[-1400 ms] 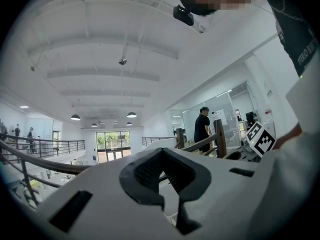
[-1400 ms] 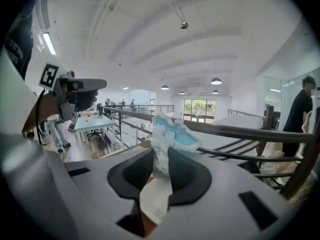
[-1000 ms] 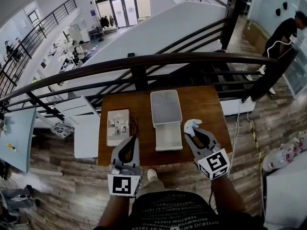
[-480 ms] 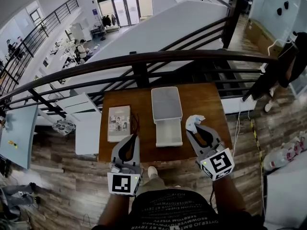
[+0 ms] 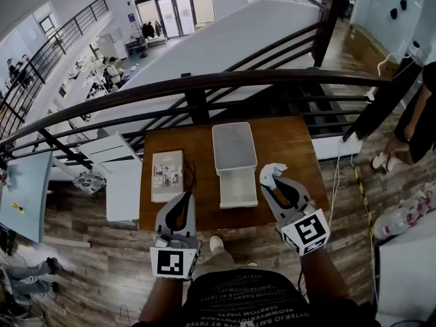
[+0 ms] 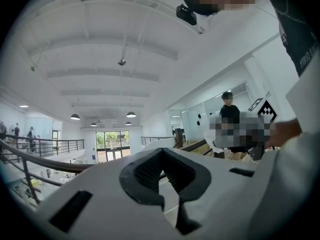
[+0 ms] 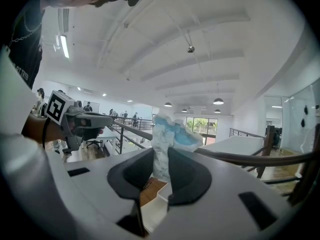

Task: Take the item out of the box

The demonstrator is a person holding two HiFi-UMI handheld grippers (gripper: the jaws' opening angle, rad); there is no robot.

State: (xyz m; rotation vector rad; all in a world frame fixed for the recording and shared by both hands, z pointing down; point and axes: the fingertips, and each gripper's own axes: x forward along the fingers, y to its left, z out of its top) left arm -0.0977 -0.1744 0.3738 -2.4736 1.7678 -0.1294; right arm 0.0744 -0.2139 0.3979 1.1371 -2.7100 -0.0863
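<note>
A white box (image 5: pixel 234 144) stands on the wooden table (image 5: pixel 289 142), with its drawer (image 5: pixel 238 187) pulled out toward me. My right gripper (image 5: pixel 273 182) hovers just right of the drawer, shut on a crumpled white and blue item (image 5: pixel 271 174). In the right gripper view the item (image 7: pixel 168 133) sticks up between the dark pads (image 7: pixel 189 176), above the drawer's edge (image 7: pixel 158 207). My left gripper (image 5: pixel 184 197) hangs over the table's near edge, left of the drawer. Its fingertips meet with nothing between them (image 6: pixel 161 155).
A booklet (image 5: pixel 167 174) lies on the table left of the box. A dark railing (image 5: pixel 204 84) runs behind the table, with an open drop to a lower floor beyond it. A person (image 5: pixel 421 118) stands at the far right.
My right gripper has risen slightly with the item in it. The left gripper has stayed put. The person at the right has walked nearer.
</note>
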